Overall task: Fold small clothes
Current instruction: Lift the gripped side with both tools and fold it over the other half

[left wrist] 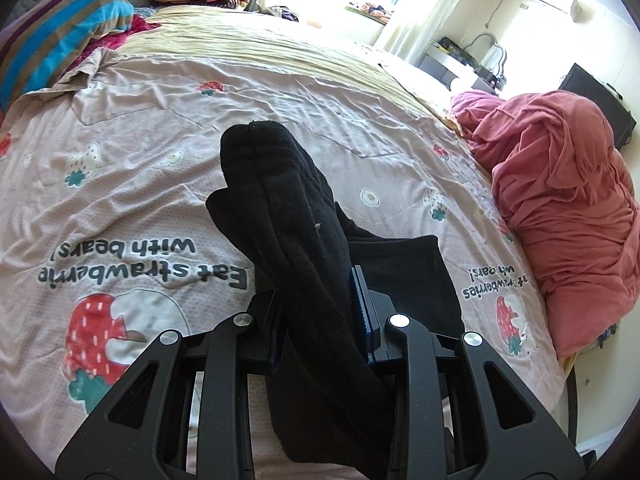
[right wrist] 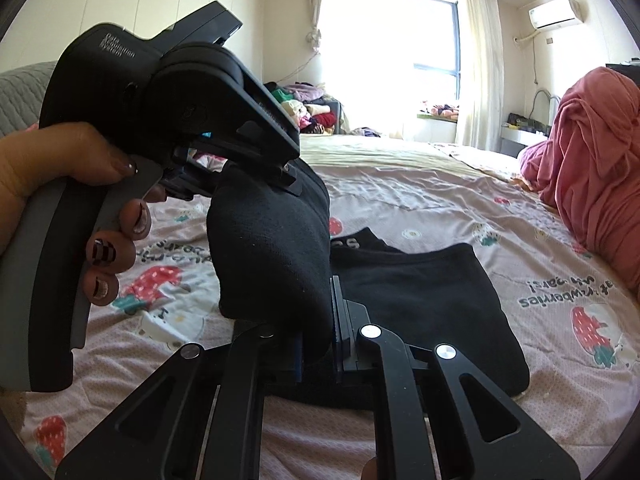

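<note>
I see black socks; a pale pink bedsheet printed with red strawberries and black lettering; a salmon-pink quilt; a blue-and-brown striped pillow.

Left gripper – jaws clamped on black cloth between pads. Right gripper – nearly closed, same cloth pinched. Left hand wraps the handle.

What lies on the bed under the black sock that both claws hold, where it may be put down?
A folded black garment lies flat on the strawberry bedsheet, just beyond and below the sock. The left claw and right claw grip the sock. The sheet around the garment looks bare.
</note>
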The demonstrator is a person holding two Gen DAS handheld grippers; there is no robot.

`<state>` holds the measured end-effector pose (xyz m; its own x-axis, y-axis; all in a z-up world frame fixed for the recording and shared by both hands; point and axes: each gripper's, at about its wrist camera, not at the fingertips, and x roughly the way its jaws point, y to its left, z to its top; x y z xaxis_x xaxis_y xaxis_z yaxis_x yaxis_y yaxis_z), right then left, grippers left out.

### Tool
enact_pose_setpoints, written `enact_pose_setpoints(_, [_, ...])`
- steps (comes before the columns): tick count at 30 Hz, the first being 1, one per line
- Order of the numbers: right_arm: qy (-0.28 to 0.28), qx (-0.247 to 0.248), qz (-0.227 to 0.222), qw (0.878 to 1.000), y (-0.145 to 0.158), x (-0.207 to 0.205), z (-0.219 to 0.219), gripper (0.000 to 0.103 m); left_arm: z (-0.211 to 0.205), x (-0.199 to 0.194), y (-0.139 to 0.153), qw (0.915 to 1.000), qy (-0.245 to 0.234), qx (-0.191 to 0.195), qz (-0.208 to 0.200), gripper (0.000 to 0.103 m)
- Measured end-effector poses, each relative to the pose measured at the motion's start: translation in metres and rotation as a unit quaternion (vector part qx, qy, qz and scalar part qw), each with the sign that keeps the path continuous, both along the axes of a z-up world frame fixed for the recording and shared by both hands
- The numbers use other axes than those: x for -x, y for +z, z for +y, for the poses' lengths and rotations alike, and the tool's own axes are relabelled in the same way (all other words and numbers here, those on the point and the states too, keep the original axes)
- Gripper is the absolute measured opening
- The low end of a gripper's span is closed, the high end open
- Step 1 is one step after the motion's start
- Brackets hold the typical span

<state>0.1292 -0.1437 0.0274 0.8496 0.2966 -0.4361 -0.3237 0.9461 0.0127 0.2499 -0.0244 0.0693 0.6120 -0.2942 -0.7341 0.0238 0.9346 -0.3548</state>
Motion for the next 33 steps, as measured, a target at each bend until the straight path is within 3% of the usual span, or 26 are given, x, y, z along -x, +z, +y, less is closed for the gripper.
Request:
enact_pose_setpoints(14, [-0.020,-0.012,0.024,0.999,-0.010,-0.002,-0.025,0.009,-0.032,-0.009,-0.008,0.9997,-0.015,-0.007,0.017,0.021])
enact_pose_setpoints(28, [-0.050,-0.090,0.088,0.991,-0.027,-0.017,-0.064,0.009,-0.067,-0.031,-0.032,0.9985,-0.034,-0.002,0.043,0.027])
enact_pose_setpoints(31, [-0.058,-0.110,0.104,0.987,-0.031,-0.020,-0.075,0.009,-0.076,-0.033,-0.039,0.9981,-0.043,0.008,0.044,0.032])
enact_pose_setpoints(33, [-0.059,-0.129,0.117,0.983,-0.035,-0.022,-0.083,0.009,-0.080,-0.034,-0.044,0.9978,-0.046,0.014,0.046,0.046])
